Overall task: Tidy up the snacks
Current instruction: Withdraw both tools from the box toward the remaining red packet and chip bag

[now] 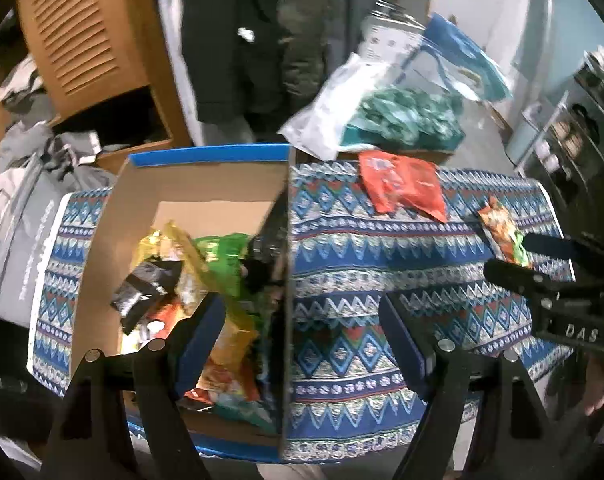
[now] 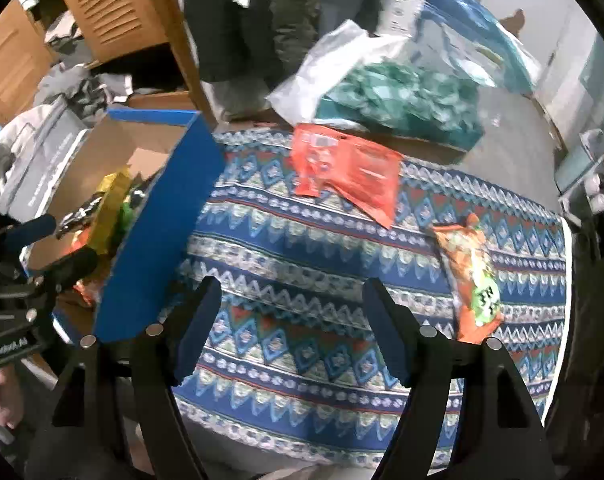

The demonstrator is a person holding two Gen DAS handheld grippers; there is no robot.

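Note:
An open blue cardboard box (image 1: 206,184) on the left of the patterned table holds several snack packets (image 1: 206,272); it also shows in the right wrist view (image 2: 162,216). A red packet (image 1: 402,188) (image 2: 350,172) lies at the table's far side. An orange-green packet (image 1: 504,236) (image 2: 472,276) lies at the right. My left gripper (image 1: 302,340) is open and empty, straddling the box's right wall. My right gripper (image 2: 292,328) is open and empty above the cloth, left of the orange-green packet; it also shows in the left wrist view (image 1: 518,260).
The patterned tablecloth (image 2: 302,240) covers the table. A clear bag of teal items (image 2: 394,96) and a blue pouch (image 2: 474,40) lie beyond the far edge. A grey bag (image 1: 18,232) sits left. A wooden louvred cabinet (image 1: 82,40) and a standing person (image 1: 238,40) are behind.

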